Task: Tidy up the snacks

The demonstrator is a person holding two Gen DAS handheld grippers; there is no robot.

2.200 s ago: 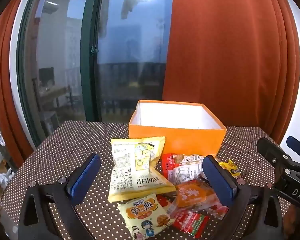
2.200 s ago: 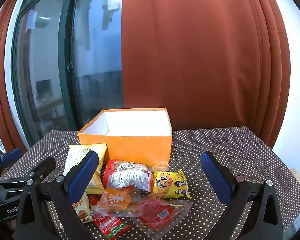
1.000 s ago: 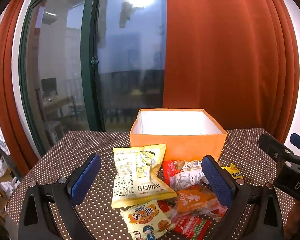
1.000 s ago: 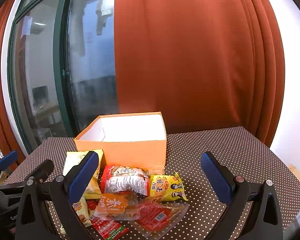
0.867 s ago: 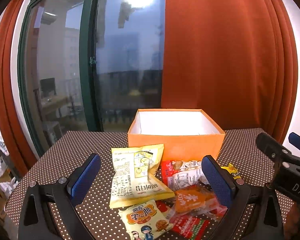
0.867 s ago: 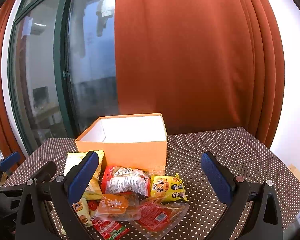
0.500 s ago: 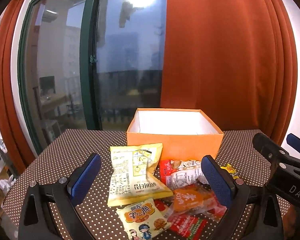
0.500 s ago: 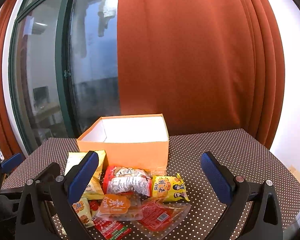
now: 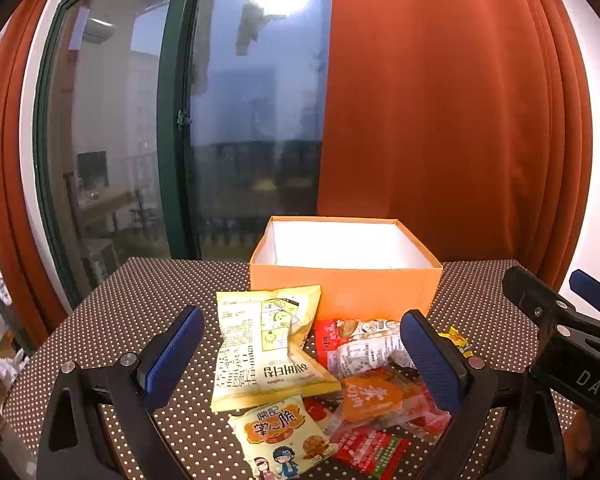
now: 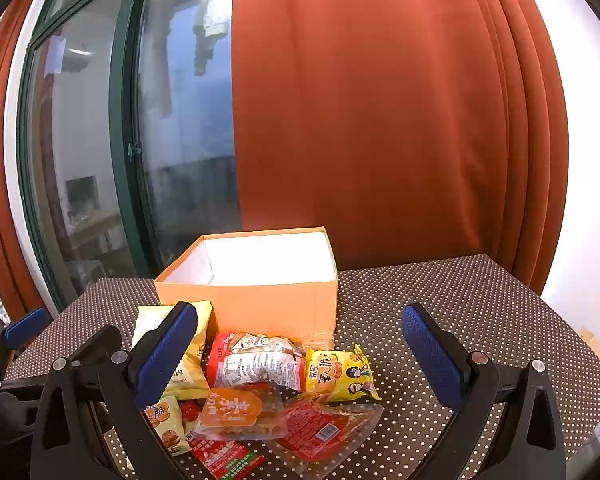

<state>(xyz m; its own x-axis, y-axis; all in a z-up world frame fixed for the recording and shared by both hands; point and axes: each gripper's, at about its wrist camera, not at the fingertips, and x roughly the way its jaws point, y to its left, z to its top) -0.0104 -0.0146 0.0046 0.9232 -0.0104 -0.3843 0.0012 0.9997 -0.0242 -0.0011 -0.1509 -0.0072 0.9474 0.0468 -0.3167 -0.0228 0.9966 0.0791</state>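
Observation:
An open orange box with a white inside stands on the dotted table. Several snack packets lie in a heap in front of it: a large pale yellow bag, a red-and-white packet, a small yellow packet, an orange-labelled clear pack and a red vacuum pack. My left gripper is open above the heap, nothing between its fingers. My right gripper is open too, hovering over the packets.
The brown polka-dot table has bare cloth to the right of the heap and to the left. An orange curtain and a glass door stand behind. The right gripper's body shows at the left wrist view's right edge.
Both grippers have shifted only slightly, drifting a little over the heap. Both stay open. The packets and the box have not moved.

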